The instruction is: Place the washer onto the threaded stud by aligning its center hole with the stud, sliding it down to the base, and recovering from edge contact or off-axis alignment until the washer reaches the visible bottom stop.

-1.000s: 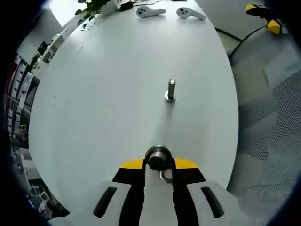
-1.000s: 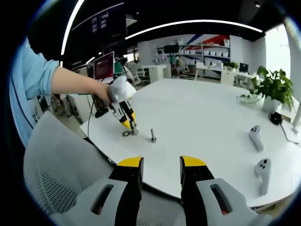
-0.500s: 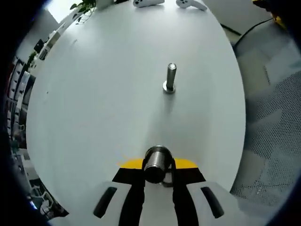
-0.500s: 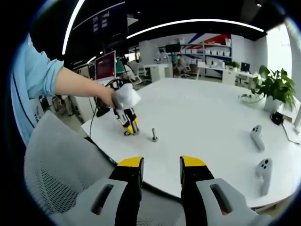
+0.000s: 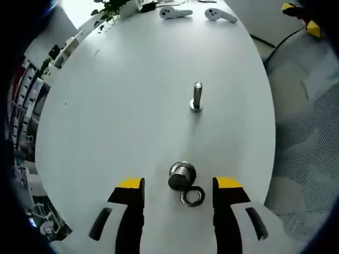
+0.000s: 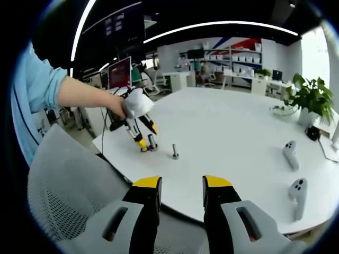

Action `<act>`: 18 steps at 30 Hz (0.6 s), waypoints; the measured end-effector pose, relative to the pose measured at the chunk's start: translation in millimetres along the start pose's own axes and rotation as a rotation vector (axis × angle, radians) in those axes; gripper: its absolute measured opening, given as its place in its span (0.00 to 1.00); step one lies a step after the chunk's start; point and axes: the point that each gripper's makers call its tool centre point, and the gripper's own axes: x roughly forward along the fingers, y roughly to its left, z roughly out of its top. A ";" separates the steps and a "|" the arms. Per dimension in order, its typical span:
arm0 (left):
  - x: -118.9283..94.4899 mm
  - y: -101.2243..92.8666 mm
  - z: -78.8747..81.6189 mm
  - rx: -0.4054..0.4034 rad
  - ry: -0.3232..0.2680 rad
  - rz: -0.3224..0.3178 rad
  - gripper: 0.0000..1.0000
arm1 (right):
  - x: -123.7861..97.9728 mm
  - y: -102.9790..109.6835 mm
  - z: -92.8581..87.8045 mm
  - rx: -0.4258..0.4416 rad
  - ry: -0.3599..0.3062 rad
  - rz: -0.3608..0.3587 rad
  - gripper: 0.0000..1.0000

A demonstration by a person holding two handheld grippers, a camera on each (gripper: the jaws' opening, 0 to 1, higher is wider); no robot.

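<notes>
Washer not yet on stud, left jaws spread around it.

Nearest, low in the left gripper view, the left gripper (image 5: 179, 186) had its jaws wide apart with nothing pinched; between them the washer (image 5: 192, 196) lay flat on the table (image 5: 106, 106), just beside a short metal cylinder (image 5: 181, 175). Farther up, at frame centre, the stud (image 5: 197, 97) stood upright and bare, so pickup, alignment and sliding down all seemed left. In the right gripper view, the right gripper (image 6: 181, 185) hung spread and empty, low in frame.
</notes>
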 end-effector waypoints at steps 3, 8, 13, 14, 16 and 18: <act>-28.5 4.9 -0.6 -0.100 -0.074 0.050 0.52 | 0.0 0.4 0.4 0.000 -0.002 0.002 0.33; -71.6 2.9 -9.2 -0.185 -0.165 0.107 0.54 | 1.0 1.9 1.2 -0.003 -0.001 0.013 0.33; -104.4 -0.8 -21.7 -0.246 -0.217 0.167 0.53 | -0.5 2.9 -0.6 0.002 0.000 0.019 0.33; -111.9 -2.9 -25.0 -0.259 -0.229 0.179 0.53 | -1.3 3.3 -1.6 0.003 0.002 0.019 0.34; -122.9 -2.5 -34.8 -0.305 -0.231 0.216 0.53 | -1.8 3.6 -2.2 0.002 0.003 0.020 0.34; -133.7 -1.9 -43.8 -0.308 -0.240 0.255 0.52 | -1.7 4.6 -2.2 0.001 0.004 0.028 0.35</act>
